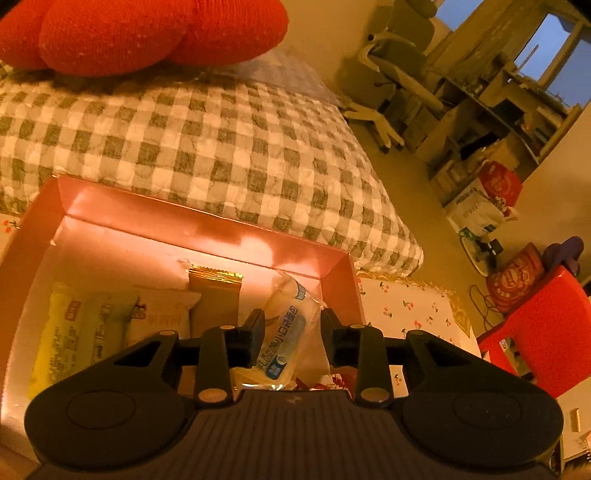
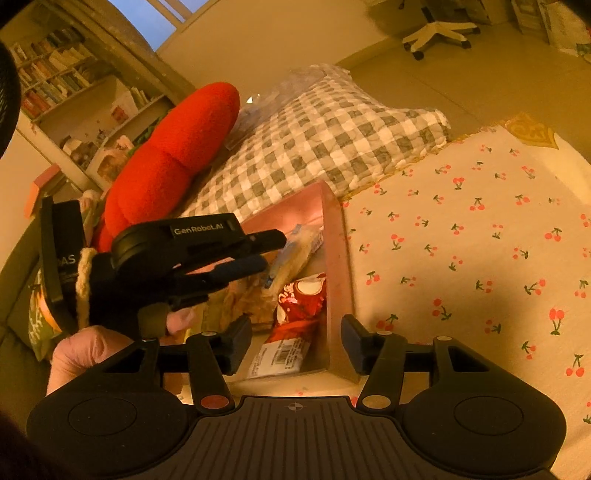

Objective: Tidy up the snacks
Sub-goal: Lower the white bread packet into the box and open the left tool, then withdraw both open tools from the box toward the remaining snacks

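- Left gripper (image 1: pixel 291 334) hangs over the pink box (image 1: pixel 207 225), jaws parted narrowly, a clear snack pack (image 1: pixel 286 332) lying between them.
- The fingers (image 1: pixel 255 326) sit just off the pack's sides; a gap shows on the right, and on the left I cannot tell if the pad touches.
- Right gripper (image 2: pixel 295 339) hovers at the box's near corner, jaws about half open, nothing between the pads; a red snack (image 2: pixel 301 306) lies below in the box.
- Seen from the right wrist, the left gripper (image 2: pixel 273 251) reaches in from the left, and a hand (image 2: pixel 85 350) grips its handle.
- Inside the box: a yellow pack (image 1: pixel 74 332) on the left, a cream pack (image 1: pixel 162 314) beside it, a gold-topped brown pack (image 1: pixel 216 295) in the middle, the clear pack on the right.
- The box's right wall (image 2: pixel 338 266) stands between the snacks and the cherry cloth (image 2: pixel 461 240).
- Beyond the box lies a checked quilt (image 1: pixel 229 147) with a red cushion (image 1: pixel 147 33) on top; a red stool (image 1: pixel 546 332) stands off to the right, an office chair (image 1: pixel 391 74) farther back.
- The clear pack's long axis runs away from the left gripper, tilting slightly right, far end near the box's back wall.
- The red snack runs lengthwise along the right wall, white barcode end nearest the right gripper.
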Motion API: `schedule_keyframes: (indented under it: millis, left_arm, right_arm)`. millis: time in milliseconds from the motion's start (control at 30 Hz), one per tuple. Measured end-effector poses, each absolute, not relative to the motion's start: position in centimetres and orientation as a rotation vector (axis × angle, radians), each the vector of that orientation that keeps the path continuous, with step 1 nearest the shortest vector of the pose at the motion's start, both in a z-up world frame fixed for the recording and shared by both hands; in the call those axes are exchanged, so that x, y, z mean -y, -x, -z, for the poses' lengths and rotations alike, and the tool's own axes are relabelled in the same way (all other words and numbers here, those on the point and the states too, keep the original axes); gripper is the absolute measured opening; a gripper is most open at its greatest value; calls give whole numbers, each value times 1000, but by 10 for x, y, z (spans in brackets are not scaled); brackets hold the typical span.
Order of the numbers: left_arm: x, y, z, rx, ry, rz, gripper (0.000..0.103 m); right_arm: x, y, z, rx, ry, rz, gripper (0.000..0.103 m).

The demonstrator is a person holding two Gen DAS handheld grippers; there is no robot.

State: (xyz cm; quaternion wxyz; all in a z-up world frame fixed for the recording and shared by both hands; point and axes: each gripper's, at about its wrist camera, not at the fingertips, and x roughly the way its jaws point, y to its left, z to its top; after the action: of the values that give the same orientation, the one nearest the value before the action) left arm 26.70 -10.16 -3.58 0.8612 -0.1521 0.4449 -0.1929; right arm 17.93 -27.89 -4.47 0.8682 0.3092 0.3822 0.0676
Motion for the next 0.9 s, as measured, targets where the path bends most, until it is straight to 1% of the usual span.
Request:
schedule_keyframes:
  millis: [167,367,500,700,733,767,800,900]
  left_arm:
    - [90,-261,31,-936,312,381,37]
    - [77,-246,24,-937,270,352,41]
    - [69,-234,18,-935,263,341,45]
    - [57,-213,8,-929,242,312,53]
    - [54,-209,7,-927,243,307,54]
    - [51,-206,6,-925,243,305,56]
    - [49,-203,5,-922,242,302,56]
    - [43,-191,0,-913,229,290,63]
  right_arm:
    - [276,-178,42,-797,-639,-147,60]
    - [272,-176,34,-791,-617,-157,60]
    - [268,-172,28,-788,-596,-170,62]
    - [263,-164,18,-793,-568,-191,63]
    - [262,-162,16,-792,-562,-194,64]
    - [261,-159,14,-792,-556,-195,69]
    - [260,-157,12,-791,-550,-197,72]
    - [256,-150,7,-794,-522,-214,73]
